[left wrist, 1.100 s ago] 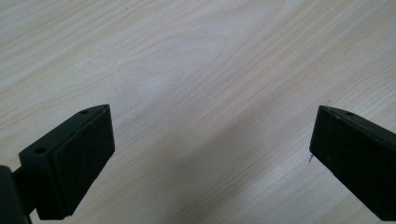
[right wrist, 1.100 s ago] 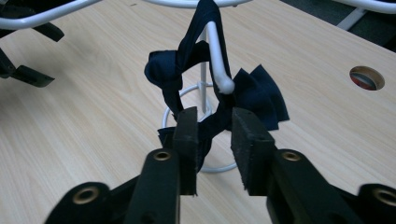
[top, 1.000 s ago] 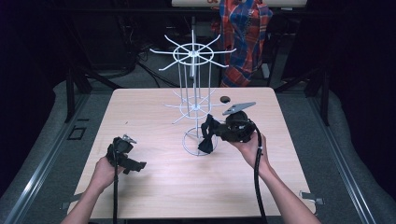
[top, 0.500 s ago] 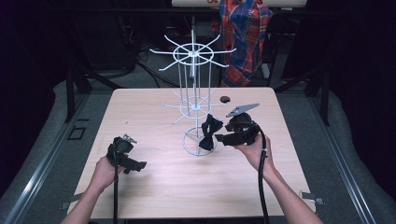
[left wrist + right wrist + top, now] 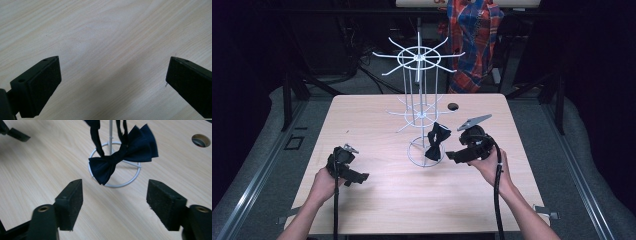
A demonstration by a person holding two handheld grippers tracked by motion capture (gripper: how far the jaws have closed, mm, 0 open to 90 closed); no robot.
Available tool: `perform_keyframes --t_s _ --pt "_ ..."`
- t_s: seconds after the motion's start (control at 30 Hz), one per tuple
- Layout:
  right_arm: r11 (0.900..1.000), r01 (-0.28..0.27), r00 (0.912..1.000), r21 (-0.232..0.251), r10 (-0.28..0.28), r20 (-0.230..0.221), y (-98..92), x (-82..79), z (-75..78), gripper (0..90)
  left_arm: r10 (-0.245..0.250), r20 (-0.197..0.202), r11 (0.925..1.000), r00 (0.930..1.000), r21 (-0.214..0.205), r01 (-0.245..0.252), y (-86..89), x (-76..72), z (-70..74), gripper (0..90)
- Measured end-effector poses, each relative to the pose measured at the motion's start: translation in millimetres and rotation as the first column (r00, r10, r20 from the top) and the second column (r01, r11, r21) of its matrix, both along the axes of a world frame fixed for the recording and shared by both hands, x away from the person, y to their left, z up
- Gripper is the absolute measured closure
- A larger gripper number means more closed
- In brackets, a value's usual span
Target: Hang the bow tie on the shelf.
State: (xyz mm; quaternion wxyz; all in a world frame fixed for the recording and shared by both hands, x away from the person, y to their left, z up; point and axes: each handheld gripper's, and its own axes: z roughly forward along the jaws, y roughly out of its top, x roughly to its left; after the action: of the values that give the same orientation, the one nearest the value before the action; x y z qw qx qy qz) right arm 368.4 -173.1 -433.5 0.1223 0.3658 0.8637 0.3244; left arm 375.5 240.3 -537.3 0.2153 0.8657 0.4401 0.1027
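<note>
Dark fabric bow tie [image 5: 124,157] hangs, apparently by its strap, on the white wire rack [image 5: 419,107]. Right gripper [image 5: 115,201] and left gripper [image 5: 112,82], jaws wide apart and empty, over pale woodgrain table [image 5: 377,200].

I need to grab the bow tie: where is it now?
In the high view the bow tie hangs on the white wire rack near table centre, just left of the open right gripper.

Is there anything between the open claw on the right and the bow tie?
No. In the right gripper view, bare wooden table lies between the right gripper and the bow tie.
</note>
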Motion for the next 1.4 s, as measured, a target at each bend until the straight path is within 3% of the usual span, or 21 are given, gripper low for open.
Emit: perform_keyframes --t_s 0.37,0.77,0.97,1.2,1.27,1.4 --pt "0.9976 -0.041 0.9982 -0.055 0.039 -0.046 1.3 0.4 -15.5 16.7 -0.005 -0.001 1.0000 1.0000 -0.002 0.005 -0.5 0.0 0.6 0.0" --pt "0.9916 -0.051 0.9907 -0.119 0.035 -0.132 1.7 6.8 -38.1 13.6 -0.011 -0.001 0.9999 0.9999 -0.006 0.011 -1.0 -0.1 0.7 0.0" --pt "0.9868 -0.061 0.9821 -0.150 0.032 -0.186 1.6 11.7 -51.8 11.6 -0.014 -0.003 0.9999 0.9999 -0.008 0.014 -1.5 0.1 0.4 0.1" --pt "0.9769 -0.072 0.9678 -0.201 0.020 -0.251 1.4 17.0 -65.5 2.6 -0.014 -0.002 0.9999 0.9999 -0.007 0.014 -1.4 0.0 0.6 0.1" --pt "0.9788 -0.060 0.9647 -0.196 0.006 -0.263 1.5 17.4 -68.5 0.0 -0.014 -0.003 0.9999 0.9999 -0.007 0.014 -1.5 0.0 0.6 0.1" --pt "0.9732 -0.067 0.9581 -0.220 0.001 -0.286 0.4 19.8 -73.4 0.0 -0.014 -0.002 0.9999 0.9999 -0.007 0.014 -1.5 -0.1 0.8 0.1"
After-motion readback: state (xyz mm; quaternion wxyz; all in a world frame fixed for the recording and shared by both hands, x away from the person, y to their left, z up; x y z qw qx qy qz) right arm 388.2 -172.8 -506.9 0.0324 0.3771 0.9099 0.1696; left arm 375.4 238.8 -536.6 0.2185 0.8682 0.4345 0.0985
